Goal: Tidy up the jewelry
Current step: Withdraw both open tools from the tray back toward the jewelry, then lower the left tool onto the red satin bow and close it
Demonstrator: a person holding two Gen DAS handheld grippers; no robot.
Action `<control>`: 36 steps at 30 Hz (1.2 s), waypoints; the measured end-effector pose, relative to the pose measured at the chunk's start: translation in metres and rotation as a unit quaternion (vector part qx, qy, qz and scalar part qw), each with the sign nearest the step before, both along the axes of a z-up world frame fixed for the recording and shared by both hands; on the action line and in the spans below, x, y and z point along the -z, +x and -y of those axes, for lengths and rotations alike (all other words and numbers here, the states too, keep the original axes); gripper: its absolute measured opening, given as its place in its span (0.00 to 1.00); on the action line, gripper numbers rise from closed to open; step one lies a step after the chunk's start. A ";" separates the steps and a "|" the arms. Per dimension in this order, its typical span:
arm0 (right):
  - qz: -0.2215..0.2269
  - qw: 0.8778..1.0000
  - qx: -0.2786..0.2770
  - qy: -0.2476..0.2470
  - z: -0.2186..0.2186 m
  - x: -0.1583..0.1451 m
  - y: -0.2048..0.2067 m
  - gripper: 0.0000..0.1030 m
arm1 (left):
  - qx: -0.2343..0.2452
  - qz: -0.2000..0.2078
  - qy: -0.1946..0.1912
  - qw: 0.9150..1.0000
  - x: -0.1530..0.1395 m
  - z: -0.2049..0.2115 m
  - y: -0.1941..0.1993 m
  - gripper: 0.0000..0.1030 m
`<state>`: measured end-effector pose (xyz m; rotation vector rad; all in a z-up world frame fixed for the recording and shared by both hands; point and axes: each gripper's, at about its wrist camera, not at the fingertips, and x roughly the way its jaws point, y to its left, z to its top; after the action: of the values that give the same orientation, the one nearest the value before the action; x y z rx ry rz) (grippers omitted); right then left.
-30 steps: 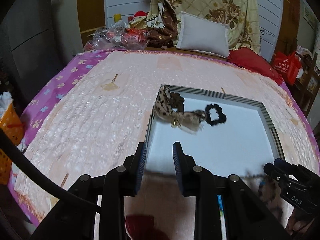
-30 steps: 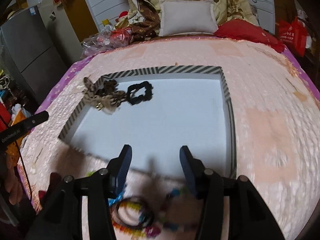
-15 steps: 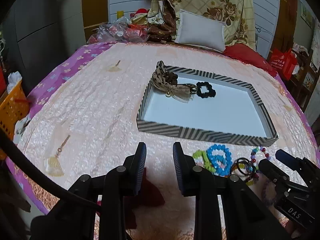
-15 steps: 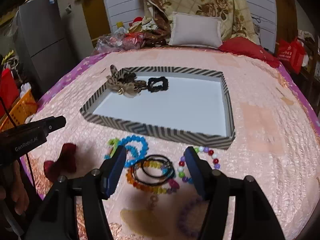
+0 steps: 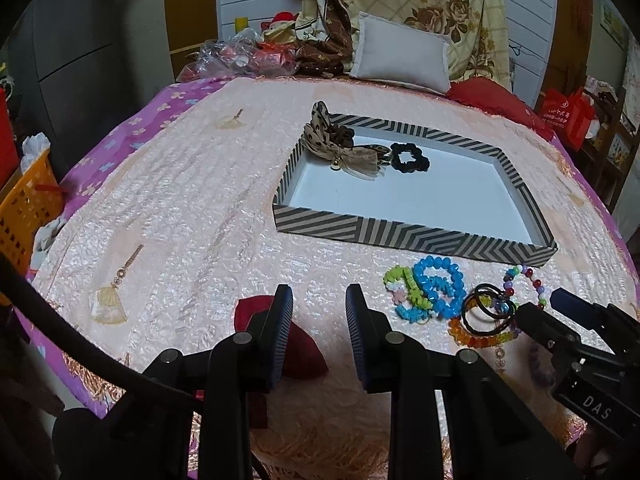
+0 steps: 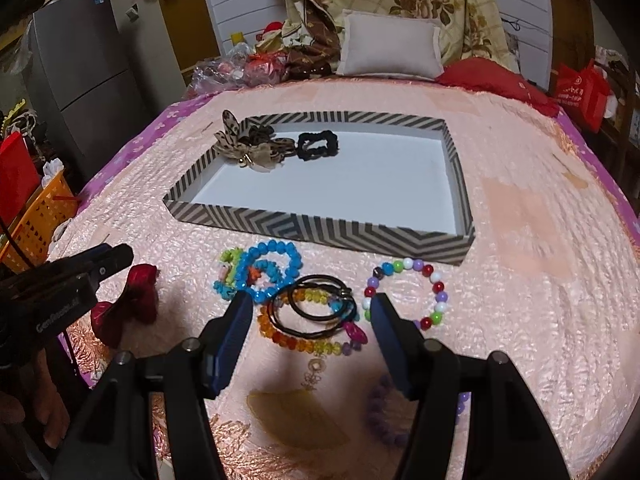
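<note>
A striped tray (image 5: 400,236) (image 6: 320,232) lies on the pink bedspread. A leopard bow (image 5: 332,144) and a black scrunchie (image 5: 409,157) rest in its far left corner. In front of the tray lie a blue bead bracelet (image 6: 272,268), black hair ties (image 6: 320,304) on a rainbow bracelet (image 6: 300,340), a multicolour bead bracelet (image 6: 412,292) and a purple bracelet (image 6: 380,420). My right gripper (image 6: 311,304) hangs open above the hair ties, touching nothing. My left gripper (image 5: 319,300) is open and holds nothing, with a dark red bow (image 5: 304,356) beside its left finger.
A white pillow (image 5: 400,56) and folded bedding sit at the head of the bed. An orange basket (image 5: 24,208) stands on the floor to the left, beside a grey fridge (image 6: 80,72). A red bag (image 6: 580,92) is at the right. The bed's near edge lies under both grippers.
Both grippers have drawn back from above the tray to the near side of the bed, bringing the loose bracelets and red bow into view. The right jaws have spread wider.
</note>
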<state>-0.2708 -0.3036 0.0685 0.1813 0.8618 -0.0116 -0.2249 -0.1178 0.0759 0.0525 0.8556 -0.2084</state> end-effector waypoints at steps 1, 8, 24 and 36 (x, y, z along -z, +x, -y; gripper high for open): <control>0.000 1.000 0.000 0.002 0.001 0.000 0.000 0.62 | 0.000 -0.001 0.000 1.000 0.000 0.000 0.000 0.20; -0.003 1.000 0.000 -0.001 0.001 0.001 0.000 0.62 | 0.002 -0.005 0.002 1.000 0.001 0.002 -0.001 0.20; -0.011 1.000 -0.001 -0.003 0.001 0.008 -0.001 0.62 | 0.005 -0.015 0.002 1.000 0.005 0.006 -0.003 0.20; -0.012 1.000 0.003 -0.012 0.004 0.009 -0.001 0.62 | 0.003 -0.023 0.001 1.000 0.011 0.003 -0.003 0.20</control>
<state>-0.2722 -0.3079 0.0595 0.1625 0.8855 -0.0304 -0.2276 -0.1212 0.0650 0.0534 0.9014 -0.2153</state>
